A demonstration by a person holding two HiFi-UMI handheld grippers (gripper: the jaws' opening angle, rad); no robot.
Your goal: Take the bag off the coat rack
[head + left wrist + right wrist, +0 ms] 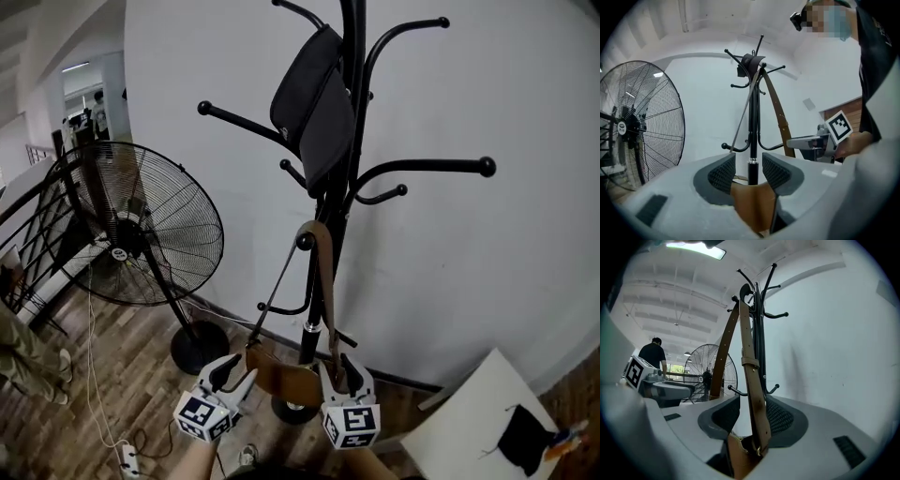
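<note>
A brown bag (286, 380) hangs low by its long brown strap (323, 281), which loops over a lower hook (305, 241) of the black coat rack (354, 141). A black bag (314, 103) hangs near the rack's top. My left gripper (234, 373) is at the brown bag's left end and my right gripper (339, 373) at its right end. In the left gripper view the jaws (749, 172) stand open, with the brown bag (752, 206) deep in the throat below the pads. The right gripper (750, 416) is open too, and the strap (752, 376) leans against its right pad.
A large black floor fan (141, 225) stands left of the rack, with a cable and power strip (127, 457) on the wooden floor. A white board (487, 422) leans at the lower right. The white wall is close behind the rack. A person's legs (23, 356) show far left.
</note>
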